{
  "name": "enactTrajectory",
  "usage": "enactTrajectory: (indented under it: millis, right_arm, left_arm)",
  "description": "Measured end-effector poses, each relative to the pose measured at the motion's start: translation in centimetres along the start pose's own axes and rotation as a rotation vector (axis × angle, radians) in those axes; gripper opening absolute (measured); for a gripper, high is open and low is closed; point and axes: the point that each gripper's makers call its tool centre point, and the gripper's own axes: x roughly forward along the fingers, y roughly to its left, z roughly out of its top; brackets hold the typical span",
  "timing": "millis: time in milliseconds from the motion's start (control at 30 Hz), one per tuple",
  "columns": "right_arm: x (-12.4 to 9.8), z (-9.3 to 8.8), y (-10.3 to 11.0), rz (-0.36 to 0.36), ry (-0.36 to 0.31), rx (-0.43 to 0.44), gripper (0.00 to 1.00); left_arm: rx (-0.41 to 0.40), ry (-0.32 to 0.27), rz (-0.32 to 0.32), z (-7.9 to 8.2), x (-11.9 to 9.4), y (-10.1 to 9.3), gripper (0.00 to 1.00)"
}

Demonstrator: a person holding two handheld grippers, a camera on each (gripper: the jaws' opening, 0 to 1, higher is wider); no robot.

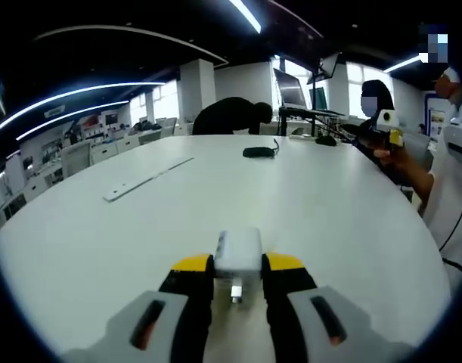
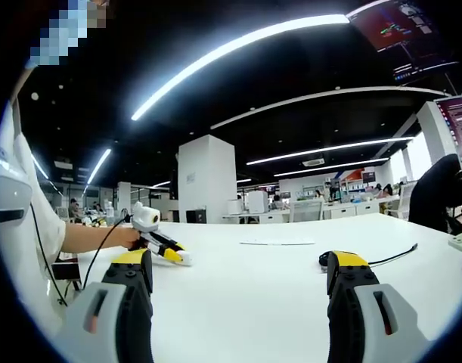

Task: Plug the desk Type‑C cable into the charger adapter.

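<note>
White table, left gripper clamping adapter.

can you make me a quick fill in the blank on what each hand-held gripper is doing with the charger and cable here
1. The left hand-held gripper is shut on the white ____.
2. The right hand-held gripper has its jaws ____ and holds nothing.
3. The black cable lies on the white ____.
4. The colour of the pads at the jaw tips of both grippers is ____.

Missing words: charger adapter; open; table; yellow
</note>
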Motion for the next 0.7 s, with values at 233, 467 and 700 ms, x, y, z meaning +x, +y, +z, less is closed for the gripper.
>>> enactTrajectory:
  millis: [233, 467, 700]
  right_arm:
    - [0.1, -0.1, 0.2, 0.005, 0.007, -0.005, 0.98]
    - [0.1, -0.2, 0.1, 0.006, 0.01, -0.006, 0.98]
    - [0.1, -0.3, 0.1, 0.006, 0.013, -0.006, 0.98]
  left_arm:
    - [0.014, 0.001, -0.022, -0.1, -0.3, -1.4, 0.25]
    - [0.026, 0.005, -0.039, -0.1, -0.4, -2.5, 0.25]
    - [0.044, 0.011, -0.06, -0.1, -0.6, -3.7, 0.25]
